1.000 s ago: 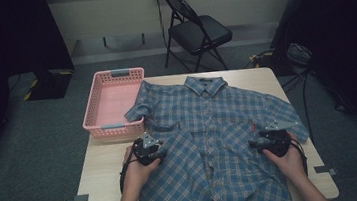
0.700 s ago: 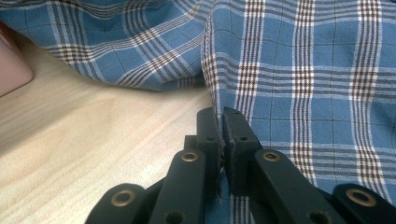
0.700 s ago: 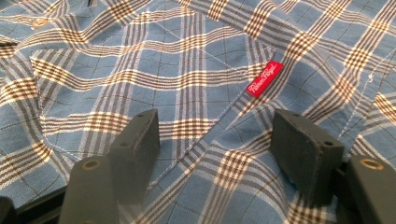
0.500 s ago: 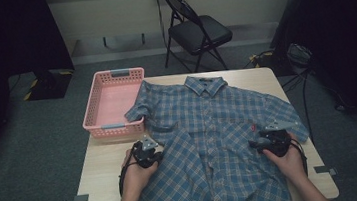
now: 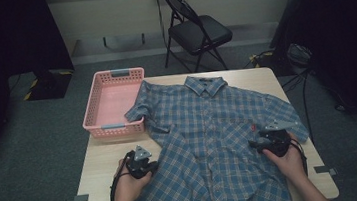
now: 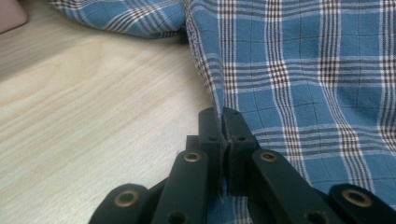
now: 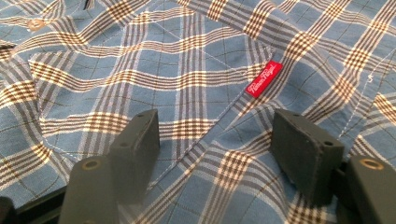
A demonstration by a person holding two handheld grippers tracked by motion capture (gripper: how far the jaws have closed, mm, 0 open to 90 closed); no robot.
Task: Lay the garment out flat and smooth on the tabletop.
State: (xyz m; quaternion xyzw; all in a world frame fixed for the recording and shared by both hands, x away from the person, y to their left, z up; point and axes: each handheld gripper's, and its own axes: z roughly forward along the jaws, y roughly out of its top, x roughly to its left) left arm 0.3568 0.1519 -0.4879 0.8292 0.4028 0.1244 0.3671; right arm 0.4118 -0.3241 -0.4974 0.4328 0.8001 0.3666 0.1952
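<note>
Two grippers: working at the near end of a pale wooden counter [image 5: 102,159], one in each hand.
Left gripper [image 5: 149,165]: sitting at the left side edge of the shirt [image 5: 209,127], held from below by the left hand [image 5: 127,179].
Left fingers [image 6: 210,128]: pressing together, clamped on the shirt's side seam, with the fold of cloth running up between them in the left gripper view.
Cloth by the left fingers: spreading away to the right of them; bare wood lying to their left.
Right gripper [image 5: 259,145]: resting on the right side of the shirt, held by the right hand [image 5: 285,157].
Right fingers [image 7: 140,140]: standing wide apart over the plaid, gripping nothing, touching or just above the cloth; cannot tell which.
Chest pocket [image 7: 140,93]: lying just ahead of the right fingers, reaching into the gap between them.
Red label [image 7: 264,79]: sitting on the pocket's edge, just beyond the right fingers.
Shirt: lying front up, blue plaid, spread flat, collar [image 5: 207,83] pointing away from both grippers, hem hanging off the near counter edge.
Left sleeve [image 5: 140,109]: resting beyond the left fingers, overlapping the basket's rim.
Pink basket [image 5: 93,120]: sitting well beyond the left fingers at the far left corner.
Folding chair [image 5: 194,26]: standing on the floor past the counter.
</note>
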